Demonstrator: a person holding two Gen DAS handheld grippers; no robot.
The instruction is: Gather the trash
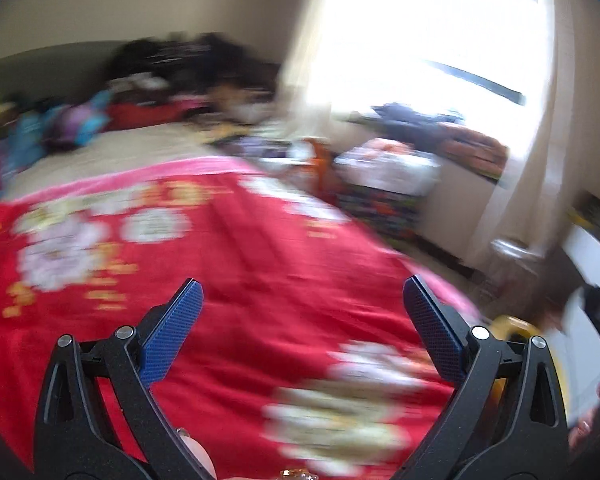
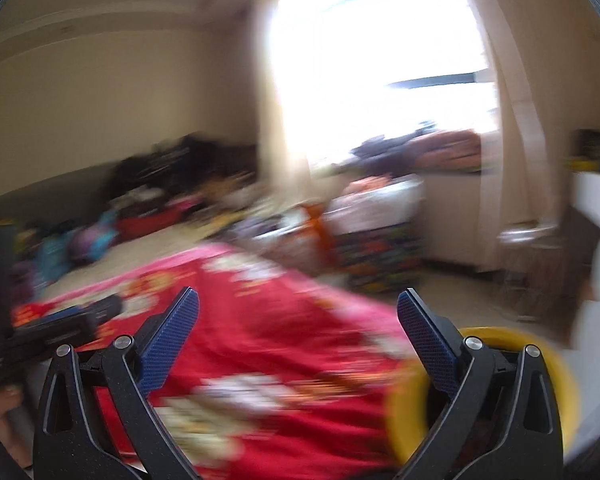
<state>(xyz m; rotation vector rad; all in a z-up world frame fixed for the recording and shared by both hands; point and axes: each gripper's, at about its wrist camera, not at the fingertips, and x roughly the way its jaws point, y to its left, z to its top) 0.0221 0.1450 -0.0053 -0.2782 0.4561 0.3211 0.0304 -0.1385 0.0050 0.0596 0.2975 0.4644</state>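
My left gripper [image 1: 302, 296] and right gripper [image 2: 298, 306], jaws apart and empty, held level above the red floral blanket [image 1: 228, 280]; yellow bin [image 2: 500, 340] near right.

Both grippers — left gripper [image 1: 302, 294], right gripper [image 2: 298, 304] — jaws wide

Both wrist views were blurred. The left gripper [image 1: 302, 296] and right gripper [image 2: 298, 306] had their jaws spread wide with nothing between them, over a red floral blanket [image 1: 228, 288] that lay broad and flat, an unobstructed surface ahead. Beyond it a strip of pale bedsheet [image 1: 112, 156] was bare. Further back, a heap of dark and colourful items [image 1: 172, 80] blocked the wall. To the right, cluttered boxes [image 2: 380, 240] crowded the space under the bright window [image 2: 372, 60]. A yellow round container [image 2: 496, 392] sat close by the right gripper's right finger
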